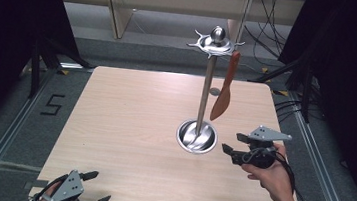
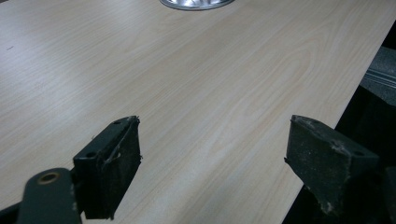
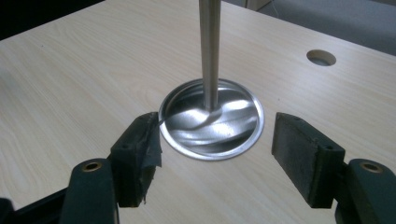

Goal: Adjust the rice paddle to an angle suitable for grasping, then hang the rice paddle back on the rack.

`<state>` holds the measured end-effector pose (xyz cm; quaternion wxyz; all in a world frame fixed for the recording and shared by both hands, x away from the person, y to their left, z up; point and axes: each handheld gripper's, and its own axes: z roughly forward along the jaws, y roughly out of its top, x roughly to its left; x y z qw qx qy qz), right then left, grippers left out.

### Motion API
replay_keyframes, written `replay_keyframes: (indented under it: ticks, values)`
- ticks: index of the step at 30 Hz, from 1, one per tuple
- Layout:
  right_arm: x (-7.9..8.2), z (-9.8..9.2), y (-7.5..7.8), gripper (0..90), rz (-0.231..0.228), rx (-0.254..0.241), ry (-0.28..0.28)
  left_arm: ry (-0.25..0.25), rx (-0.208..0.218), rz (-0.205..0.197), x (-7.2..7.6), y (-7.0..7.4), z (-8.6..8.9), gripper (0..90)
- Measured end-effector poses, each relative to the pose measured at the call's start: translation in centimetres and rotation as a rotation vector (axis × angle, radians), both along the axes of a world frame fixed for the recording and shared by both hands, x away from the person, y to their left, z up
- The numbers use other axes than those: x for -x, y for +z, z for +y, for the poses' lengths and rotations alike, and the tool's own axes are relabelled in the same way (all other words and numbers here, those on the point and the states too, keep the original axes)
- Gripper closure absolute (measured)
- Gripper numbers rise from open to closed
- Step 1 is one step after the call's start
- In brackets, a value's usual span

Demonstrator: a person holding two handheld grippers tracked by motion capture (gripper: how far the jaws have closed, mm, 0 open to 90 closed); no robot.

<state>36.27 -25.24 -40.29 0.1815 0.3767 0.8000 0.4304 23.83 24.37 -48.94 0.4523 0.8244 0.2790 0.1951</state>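
One metal rack (image 1: 207, 83) stood upright on the table (image 1: 128, 125), pole vertical; one brown spatula (image 1: 225, 88) hung blade-down. Right tool (image 1: 231, 142) and left tool (image 1: 98, 189) both gaped, empty.

The pale wooden desk (image 1: 127, 140) has a small round hole (image 1: 214, 91) toward its far edge, at about one o'clock from the middle. On the grey floor (image 1: 4, 112) at nine o'clock is a black marking shaped like a 5 (image 1: 52, 104). Black cables (image 1: 268, 39) trail across the floor at one o'clock, and light wooden furniture legs (image 1: 117, 13) stand at twelve o'clock.
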Motion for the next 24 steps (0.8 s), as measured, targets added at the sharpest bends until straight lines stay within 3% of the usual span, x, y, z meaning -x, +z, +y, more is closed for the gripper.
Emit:
replay_keyframes:
  ticks: [3,5,8,11,13,15,16,18,19,22,24]
  values:
    - [0.2,0.2,-0.5,33.6,0.014,-0.012,-0.012,0.016,0.018,0.011,0.2,-0.1,-0.2,17.2]
    - [0.2,0.2,-0.8,33.6,0.037,-0.002,-0.01,0.002,0.0,-0.009,0.1,0.0,0.0,17.2]
    - [0.1,0.0,-1.1,33.5,0.025,0.015,0.005,0.01,0.003,0.01,0.1,0.2,0.0,17.2]
    - [0.1,-0.1,-1.2,33.3,0.034,0.002,0.005,0.013,0.011,-0.004,0.0,0.0,-0.1,17.2]
    - [0.2,-0.1,-1.3,33.3,0.044,-0.004,-0.002,-0.005,-0.017,-0.013,-0.1,0.1,0.1,17.2]
    - [0.2,-0.3,-1.5,33.3,0.033,0.003,-0.001,0.013,0.008,-0.005,0.1,0.0,-0.1,17.2]
    - [0.2,-0.2,-1.7,33.2,0.042,-0.006,-0.002,-0.001,-0.009,-0.012,0.1,0.0,0.1,17.2]
    - [0.2,-0.3,-1.8,33.1,0.051,0.009,-0.004,0.01,0.0,0.01,0.2,0.0,0.1,17.2]
    - [0.3,-0.1,-1.9,33.0,0.046,0.004,-0.012,-0.003,-0.005,-0.013,0.1,0.1,0.2,17.2]
    - [0.5,-0.1,-1.8,33.0,0.056,0.008,-0.013,-0.004,-0.018,-0.016,0.1,0.1,0.3,17.2]
    - [0.4,-0.2,-1.9,32.9,0.02,0.021,-0.002,0.017,0.004,0.009,0.3,0.0,0.2,17.2]
